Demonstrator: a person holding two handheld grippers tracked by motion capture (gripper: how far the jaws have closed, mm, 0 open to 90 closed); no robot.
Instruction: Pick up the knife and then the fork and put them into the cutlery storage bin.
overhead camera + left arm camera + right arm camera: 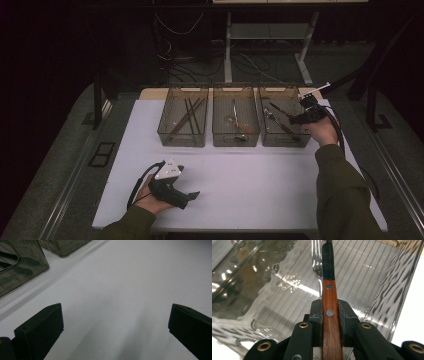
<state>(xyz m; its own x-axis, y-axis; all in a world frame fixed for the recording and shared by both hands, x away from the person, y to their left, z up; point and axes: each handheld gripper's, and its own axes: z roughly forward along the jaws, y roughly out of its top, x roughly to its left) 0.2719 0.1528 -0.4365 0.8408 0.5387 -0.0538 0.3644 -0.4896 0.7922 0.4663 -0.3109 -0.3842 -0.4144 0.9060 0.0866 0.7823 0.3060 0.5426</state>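
White covering spreads over the surface (240,185), with dark floor and loose cables beyond its far edge. Near the left front, the left claw (192,196) lies low over bare white in a person's hand, its jaws standing wide apart with nothing between them; in the left gripper view only blank surface lies between the two black jaws. Along the far side stand three smoky clear bins in a row. The left bin (165,131) holds long thin dark sticks, the middle bin (216,136) a spoon-like utensil and some small pieces. At the far right, the right bin (263,135) holds a fork (317,262), lying on its ribbed floor. The right claw (296,119) hangs over that bin's right rim, its jaws closed tight on the wooden handle of a knife (329,305). Two rivets show on the handle, and the knife reaches out above the fork, inside the right bin.
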